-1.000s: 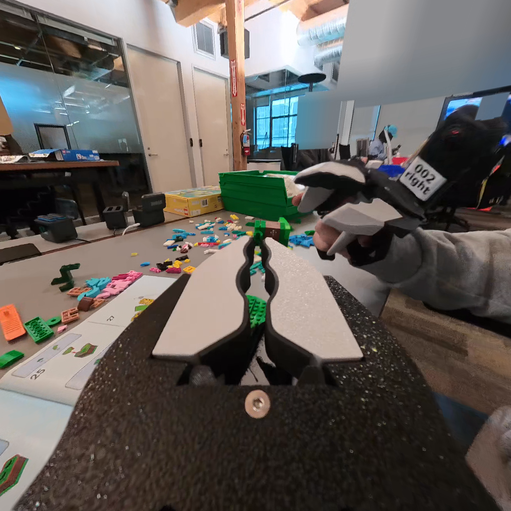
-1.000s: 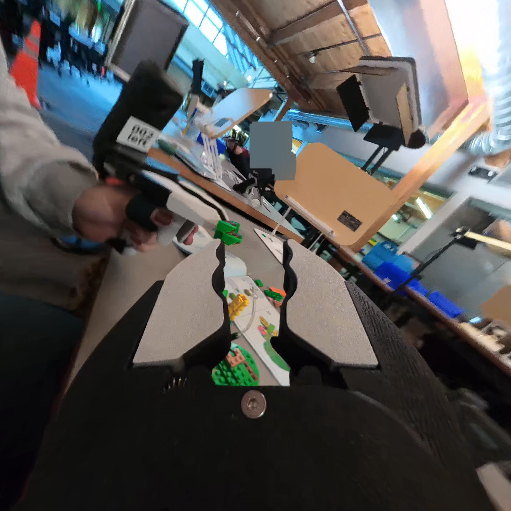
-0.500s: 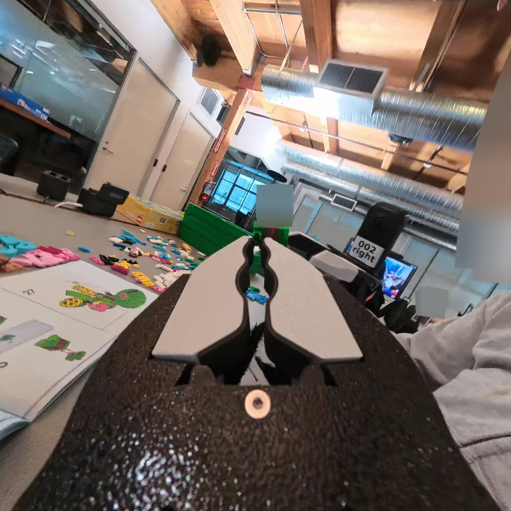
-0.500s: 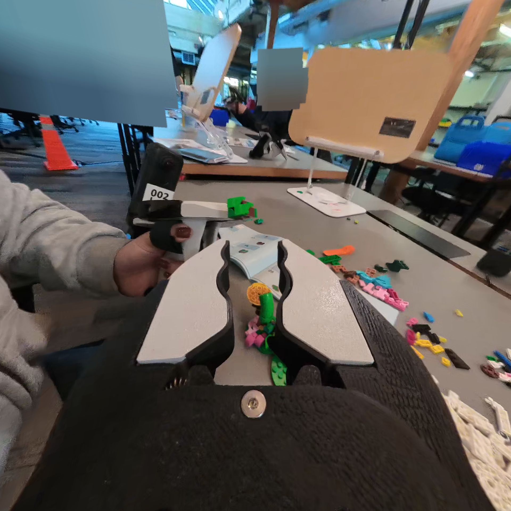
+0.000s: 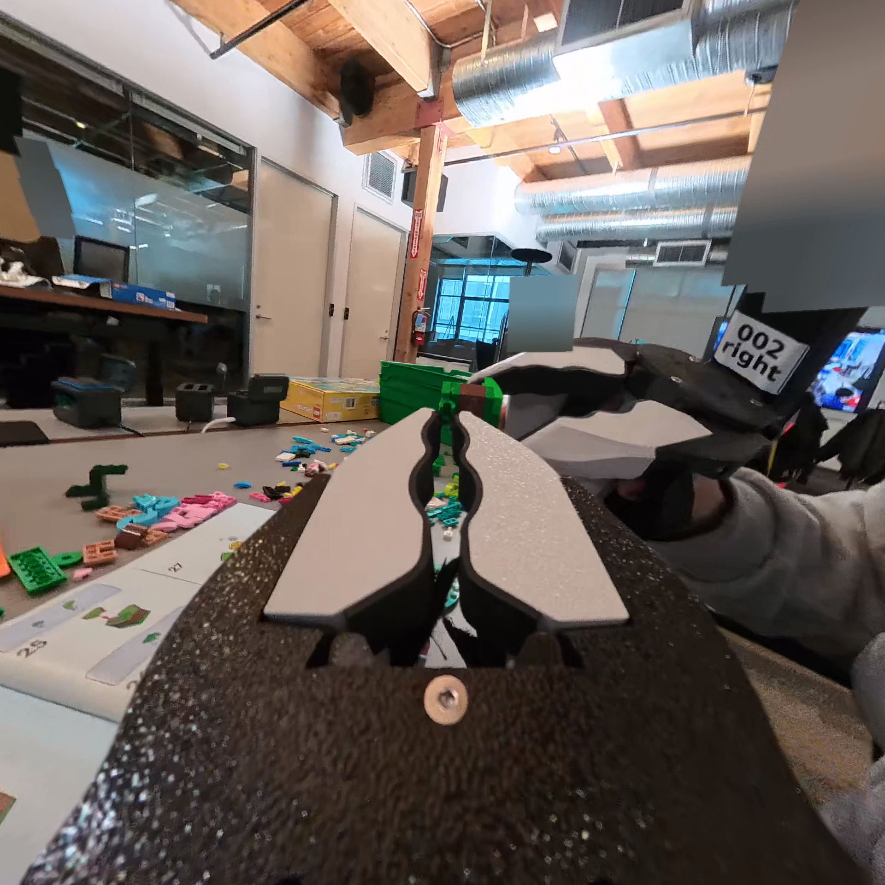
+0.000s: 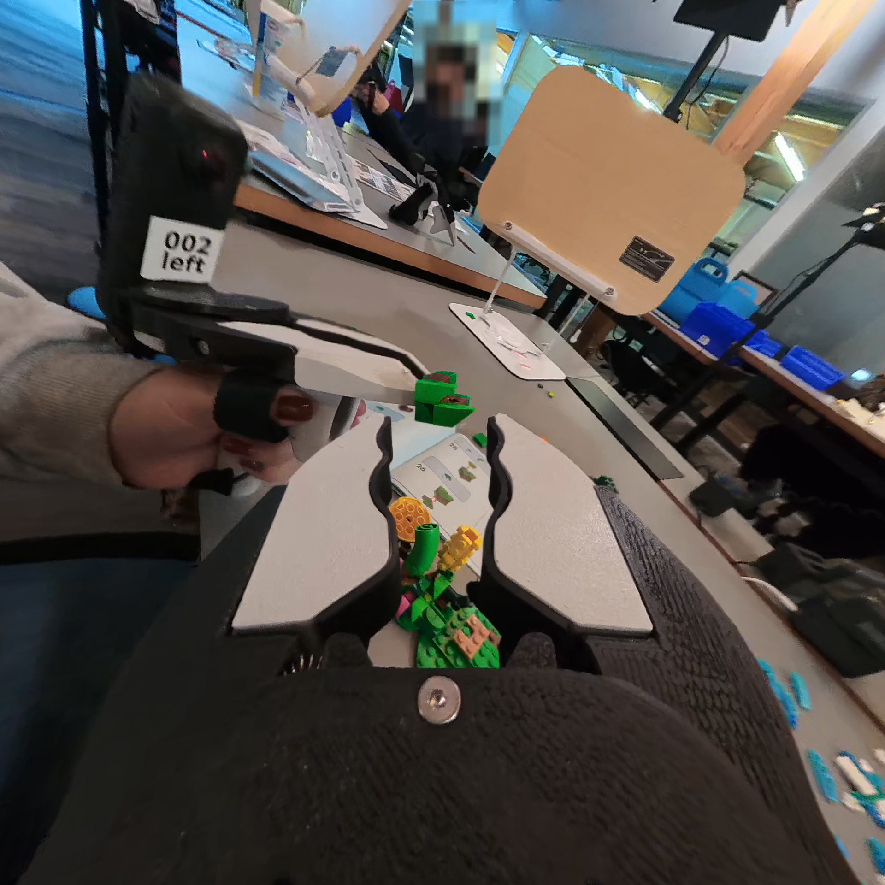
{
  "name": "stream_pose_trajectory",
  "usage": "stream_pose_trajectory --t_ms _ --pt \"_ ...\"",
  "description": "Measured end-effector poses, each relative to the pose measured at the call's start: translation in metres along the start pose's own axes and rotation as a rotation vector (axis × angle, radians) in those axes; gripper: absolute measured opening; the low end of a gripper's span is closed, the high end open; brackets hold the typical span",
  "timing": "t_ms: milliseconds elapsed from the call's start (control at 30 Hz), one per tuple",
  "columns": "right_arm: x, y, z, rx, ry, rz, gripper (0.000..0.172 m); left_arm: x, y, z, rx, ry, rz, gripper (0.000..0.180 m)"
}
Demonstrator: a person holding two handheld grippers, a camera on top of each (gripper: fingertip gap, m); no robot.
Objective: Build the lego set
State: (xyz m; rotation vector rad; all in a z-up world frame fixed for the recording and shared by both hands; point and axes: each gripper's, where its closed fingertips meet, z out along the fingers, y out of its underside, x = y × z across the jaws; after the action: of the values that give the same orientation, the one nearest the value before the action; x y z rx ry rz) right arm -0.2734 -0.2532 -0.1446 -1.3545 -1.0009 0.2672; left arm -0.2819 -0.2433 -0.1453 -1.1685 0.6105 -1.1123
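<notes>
1. Fingers of the left hand-held gripper point(image 5: 446, 424) are lying almost together, pinching the thin green edge of a small green-and-brown brick piece point(image 5: 471, 400); the right wrist view is showing the same piece point(image 6: 443, 397) standing out past the tips, lifted clear of the table point(image 6: 335, 297).
2. Jaws of the right hand-held gripper point(image 6: 438, 426) are standing apart with nothing between the pads; it is hovering just beside and below the lifted piece, not touching it.
3. Under the right hand-held gripper, a partly built model point(image 6: 445, 608) is sitting on the table: green base, green stem, yellow and orange round parts.
4. Beside the model, an open booklet point(image 6: 445, 474) is lying flat, showing building steps.
5. Farther out, loose bricks point(image 5: 306, 455) in pink, teal, yellow and black are lying scattered, so plenty is looking unused.
6. Beyond them, a green bin point(image 5: 412, 392) and a yellow box point(image 5: 330, 404) are resting at the far side of the table.
7. Judging from this, the build is looking only part done: one sub-piece is in the air and not yet joined to the model.
</notes>
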Motion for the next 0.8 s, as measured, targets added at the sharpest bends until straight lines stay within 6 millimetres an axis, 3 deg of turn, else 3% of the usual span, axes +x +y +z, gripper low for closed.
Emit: stream_pose_trajectory --t_ms 100,200,400,500,800 --pt "-0.002 0.001 0.0 0.0 0.0 -0.044 0.036 0.007 0.0 0.001 -0.006 0.003 0.061 0.004" --pt "-0.008 -0.003 -0.005 0.054 -0.09 0.077 0.036 0.011 -0.003 0.0 0.0 -0.001 0.173 0.004" --pt "0.003 -0.013 -0.022 0.176 -0.465 0.809 0.029 0.029 -0.007 -0.002 0.031 0.053 0.509 0.004" --pt "-0.002 -0.015 -0.028 0.154 -0.665 1.007 0.024 0.038 -0.004 -0.003 0.041 0.09 0.585 0.004" --pt "-0.017 -0.003 -0.036 -0.008 -0.798 1.025 0.01 0.048 0.003 -0.004 0.036 0.131 0.752 0.004"
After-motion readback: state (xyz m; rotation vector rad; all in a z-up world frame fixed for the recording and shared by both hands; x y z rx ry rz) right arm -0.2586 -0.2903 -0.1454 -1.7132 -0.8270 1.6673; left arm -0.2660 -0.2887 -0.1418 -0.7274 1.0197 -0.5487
